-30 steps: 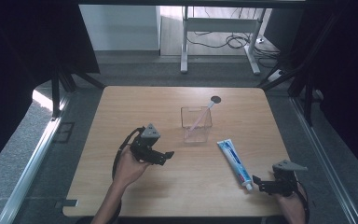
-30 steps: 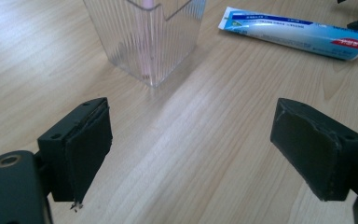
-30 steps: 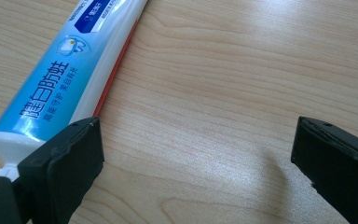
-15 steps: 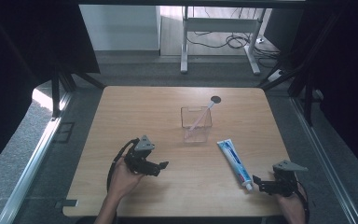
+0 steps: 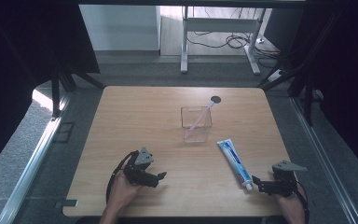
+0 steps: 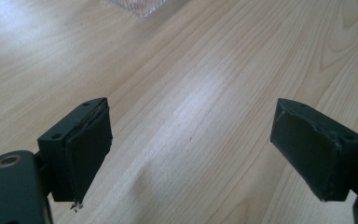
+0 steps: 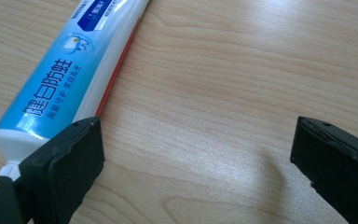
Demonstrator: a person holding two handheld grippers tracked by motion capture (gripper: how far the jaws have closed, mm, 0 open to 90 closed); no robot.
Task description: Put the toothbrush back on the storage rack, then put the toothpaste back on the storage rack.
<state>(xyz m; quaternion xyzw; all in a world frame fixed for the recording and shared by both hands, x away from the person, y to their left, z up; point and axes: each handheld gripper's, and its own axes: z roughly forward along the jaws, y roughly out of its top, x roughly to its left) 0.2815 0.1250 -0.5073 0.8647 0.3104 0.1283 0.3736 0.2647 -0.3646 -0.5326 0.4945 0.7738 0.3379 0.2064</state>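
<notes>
Toothpaste tube (image 5: 233,161) lies flat on the worktop (image 5: 135,116), right gripper (image 5: 257,183) gaping at its cap end; left gripper (image 5: 161,176) gapes empty.

You are resting your right gripper (image 5: 257,183) just beside the toothpaste tube (image 5: 233,161); your left gripper (image 5: 158,177) is lying well apart, near left.

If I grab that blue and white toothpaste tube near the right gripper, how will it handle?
The blue and white toothpaste tube lies flat on the wooden table, so it probably won't roll. Its glossy skin may be slippery, and the soft body likely dents under the fingers. The right gripper is open beside its cap end.
</notes>
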